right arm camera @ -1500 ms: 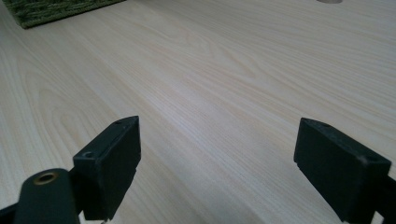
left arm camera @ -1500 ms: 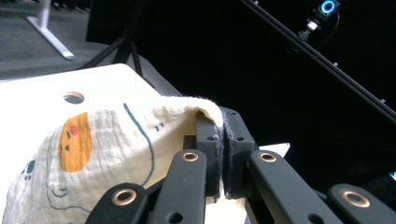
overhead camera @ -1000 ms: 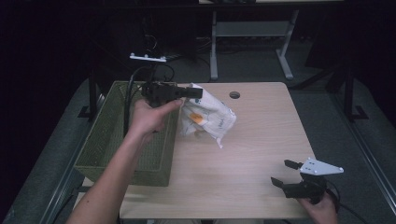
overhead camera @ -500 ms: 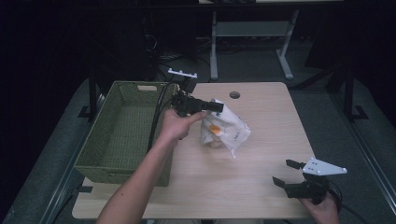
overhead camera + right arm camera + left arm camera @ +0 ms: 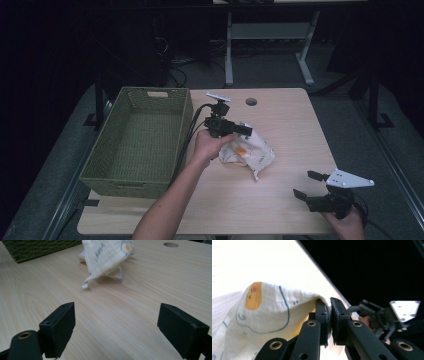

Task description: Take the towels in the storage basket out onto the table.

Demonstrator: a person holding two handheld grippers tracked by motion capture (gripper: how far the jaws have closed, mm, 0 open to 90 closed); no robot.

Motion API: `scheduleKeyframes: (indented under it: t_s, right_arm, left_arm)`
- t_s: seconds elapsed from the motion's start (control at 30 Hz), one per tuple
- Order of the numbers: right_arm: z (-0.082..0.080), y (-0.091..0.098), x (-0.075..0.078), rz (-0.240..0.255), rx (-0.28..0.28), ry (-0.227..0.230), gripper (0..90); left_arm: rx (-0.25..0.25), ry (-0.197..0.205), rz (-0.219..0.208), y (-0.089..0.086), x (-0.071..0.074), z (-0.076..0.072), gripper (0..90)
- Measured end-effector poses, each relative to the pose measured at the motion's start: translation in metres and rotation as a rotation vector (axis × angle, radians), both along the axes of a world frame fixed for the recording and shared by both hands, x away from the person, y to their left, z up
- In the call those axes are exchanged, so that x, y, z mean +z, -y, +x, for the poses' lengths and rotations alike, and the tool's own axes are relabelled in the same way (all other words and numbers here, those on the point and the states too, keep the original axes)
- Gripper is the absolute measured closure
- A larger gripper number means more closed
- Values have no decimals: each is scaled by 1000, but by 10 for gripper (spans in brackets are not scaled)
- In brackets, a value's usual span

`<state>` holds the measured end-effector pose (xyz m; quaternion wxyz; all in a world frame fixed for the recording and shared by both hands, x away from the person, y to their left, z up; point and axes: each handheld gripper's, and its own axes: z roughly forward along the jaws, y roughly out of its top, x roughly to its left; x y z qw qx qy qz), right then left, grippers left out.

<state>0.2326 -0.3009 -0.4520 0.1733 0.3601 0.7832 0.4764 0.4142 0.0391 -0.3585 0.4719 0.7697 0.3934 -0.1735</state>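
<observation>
my left tongs, jaws pinched on a corner of the printed cloth, had carried it from above the wicker basket down onto the tabletop's middle; my right tongs waited wide open, empty, near the front right corner.

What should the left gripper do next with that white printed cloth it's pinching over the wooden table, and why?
Probably ease the left gripper down a little more and then open it. Its jaws are shut on a fold of the white printed cloth, most of which already rests bunched on the light wooden table beside the green woven basket. The right gripper waits open near the front edge.
</observation>
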Motion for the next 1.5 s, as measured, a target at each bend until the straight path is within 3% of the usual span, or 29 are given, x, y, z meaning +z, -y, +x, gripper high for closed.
scheduleKeyframes:
  t_s: [0.23,0.47,0.63,0.77,1.23,1.5]
  right_arm:
    - [1,0,0,1,1,2,142]
    - [1,0,0,3,5,5,142]
    - [1,0,0,5,5,4,142]
    - [0,0,0,3,5,3,142]
    - [2,0,-1,-3,6,-1,142]
    - [2,0,-1,-4,3,0,142]
  left_arm:
    - [21,-31,62,6,-26,1,844]
    - [74,-72,69,5,-53,1,870]
    - [103,-74,95,6,-67,2,869]
    - [110,-69,143,9,-76,3,869]
    - [127,-103,175,15,-102,5,868]
    - [136,-113,155,15,-111,9,868]
